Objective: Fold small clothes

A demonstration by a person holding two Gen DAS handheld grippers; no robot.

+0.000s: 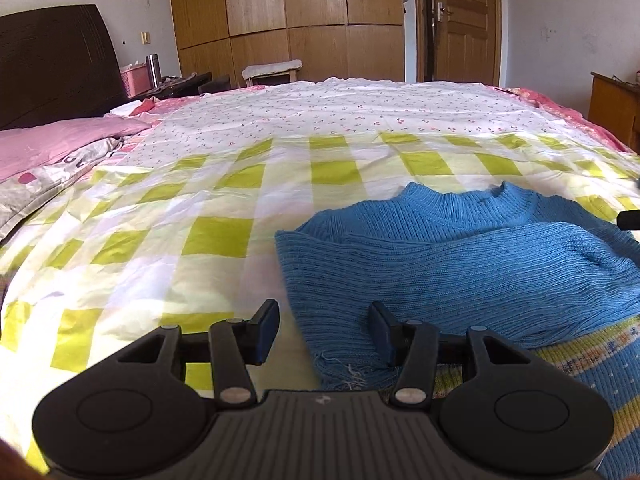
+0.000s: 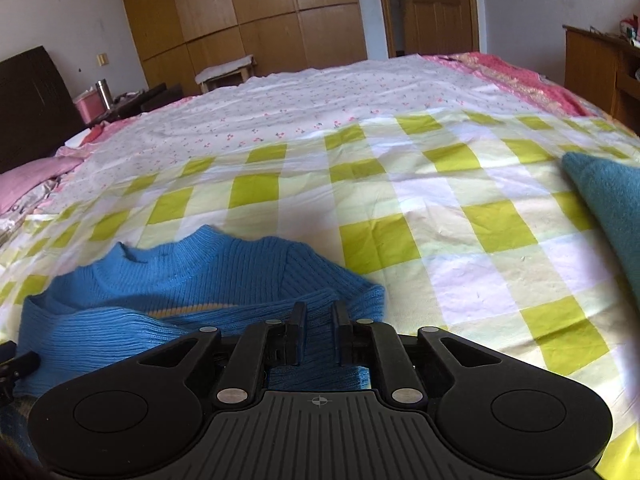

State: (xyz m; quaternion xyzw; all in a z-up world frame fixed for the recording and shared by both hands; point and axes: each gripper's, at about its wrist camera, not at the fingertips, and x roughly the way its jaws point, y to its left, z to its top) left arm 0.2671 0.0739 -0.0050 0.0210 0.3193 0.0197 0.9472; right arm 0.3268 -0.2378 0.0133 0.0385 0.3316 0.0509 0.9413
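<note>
A small blue knit sweater [image 1: 460, 256] with a yellow patterned band lies on the checked bedsheet [image 1: 160, 240], a sleeve folded across its body. My left gripper [image 1: 324, 320] is open, low over the sweater's frayed left sleeve end, holding nothing. In the right wrist view the sweater [image 2: 180, 300] lies at lower left. My right gripper [image 2: 318, 320] has its jaws close together around a fold of the blue sleeve at the sweater's right side.
A teal folded cloth [image 2: 608, 208] lies at the right edge of the bed. Pink pillows [image 1: 52, 148] lie at the left by the dark headboard [image 1: 52, 64]. A wooden wardrobe [image 1: 288, 16] and a door [image 1: 464, 20] stand beyond the bed.
</note>
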